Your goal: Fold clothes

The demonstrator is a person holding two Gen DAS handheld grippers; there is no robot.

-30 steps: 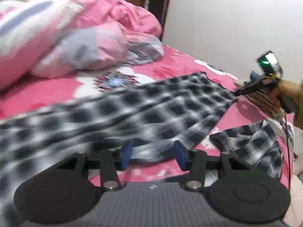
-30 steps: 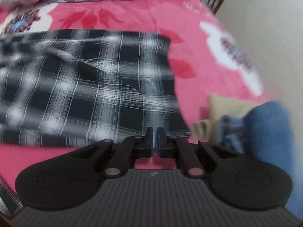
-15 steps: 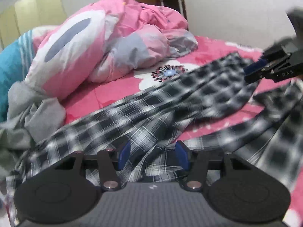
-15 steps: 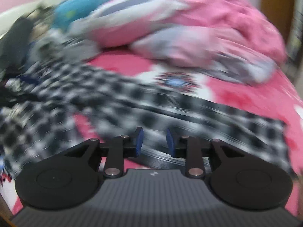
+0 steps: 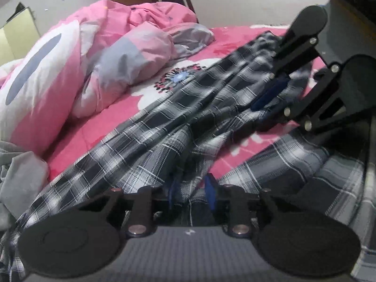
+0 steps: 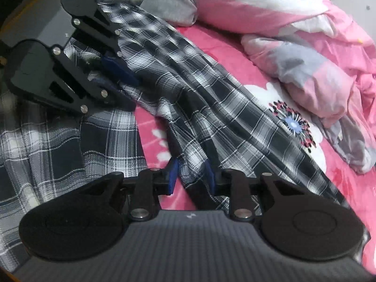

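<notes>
straddling the plaid shirt (image 5: 164, 127), both claws gape; right wrist alone shows grey cloth (image 6: 164, 2).

Black gripper (image 5: 191, 196) (blue pads (image 5: 209, 193)), silver screws.

Both wrist views sit low and close over the plaid cloth (image 5: 164, 127) on the bed (image 6: 235, 54), facing each other across it.

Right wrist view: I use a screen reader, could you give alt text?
The open right gripper straddles a fold of a black-and-white plaid garment lying on a pink floral bedsheet. The left gripper is at upper left, a rumpled pink duvet behind.
</notes>
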